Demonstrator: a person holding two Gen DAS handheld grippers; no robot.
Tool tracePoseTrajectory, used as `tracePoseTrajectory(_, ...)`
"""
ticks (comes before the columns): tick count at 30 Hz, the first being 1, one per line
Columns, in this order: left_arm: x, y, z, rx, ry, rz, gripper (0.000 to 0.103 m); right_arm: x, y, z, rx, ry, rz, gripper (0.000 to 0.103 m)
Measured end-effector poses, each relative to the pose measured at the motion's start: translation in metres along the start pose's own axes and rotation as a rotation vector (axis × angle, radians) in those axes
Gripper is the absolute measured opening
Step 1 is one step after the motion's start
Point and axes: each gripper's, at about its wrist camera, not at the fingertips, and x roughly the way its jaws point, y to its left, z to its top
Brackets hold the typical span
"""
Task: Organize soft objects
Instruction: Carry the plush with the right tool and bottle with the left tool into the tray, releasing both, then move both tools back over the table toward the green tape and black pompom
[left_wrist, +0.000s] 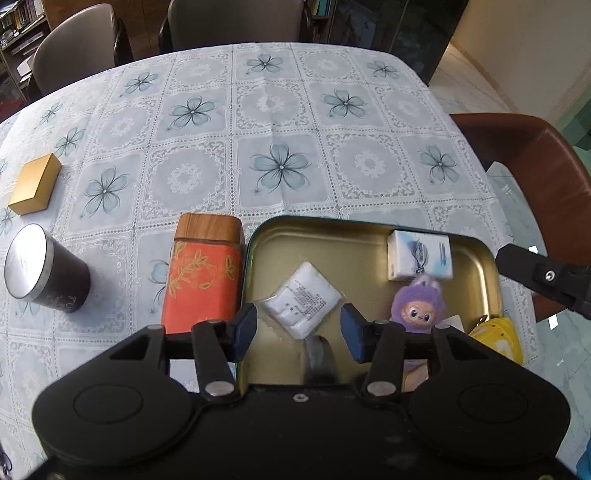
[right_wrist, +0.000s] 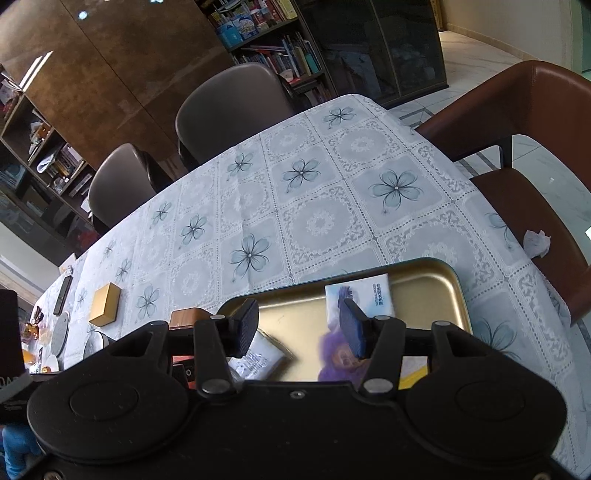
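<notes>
A gold metal tray (left_wrist: 354, 236) sits at the table's near right. In it lie a white wrapped packet (left_wrist: 301, 304), a blue-and-white tissue pack (left_wrist: 419, 256), a purple-haired plush doll (left_wrist: 419, 308) and a yellow soft item (left_wrist: 498, 336). My left gripper (left_wrist: 299, 326) is open, its fingers on either side of the white packet, just above it. My right gripper (right_wrist: 301, 326) is open and empty above the tray (right_wrist: 428, 284); the doll (right_wrist: 340, 356), the tissue pack (right_wrist: 364, 293) and the white packet (right_wrist: 258, 360) show below it. Part of the right gripper shows in the left wrist view (left_wrist: 546, 277).
A red tin with a wooden lid (left_wrist: 203, 277) stands against the tray's left side. A dark cylindrical can (left_wrist: 44, 269) and a gold box (left_wrist: 35, 188) are farther left. A brown chair (left_wrist: 535, 166) stands right of the table, grey chairs (left_wrist: 77, 44) behind it.
</notes>
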Motion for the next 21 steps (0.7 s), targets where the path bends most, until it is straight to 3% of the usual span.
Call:
tracePoseTrajectory(8, 0.007, -0.001, -0.015, -0.04, 0.065, 0.077, 0.073, 0.009, -0.024, -0.008, 0.007, 0.074, 0.001, 0.051)
tracePoseTrajectory(14, 0.014, -0.001, -0.037, -0.05, 0.139, 0.1, 0.082, 0.013, -0.034, -0.02, -0.008, 0.13, -0.032, 0.051)
tracePoseTrajectory(21, 0.019, 0.01, -0.066, -0.08, 0.215, 0.116, 0.082, 0.019, -0.032, -0.032, -0.027, 0.184, -0.034, 0.051)
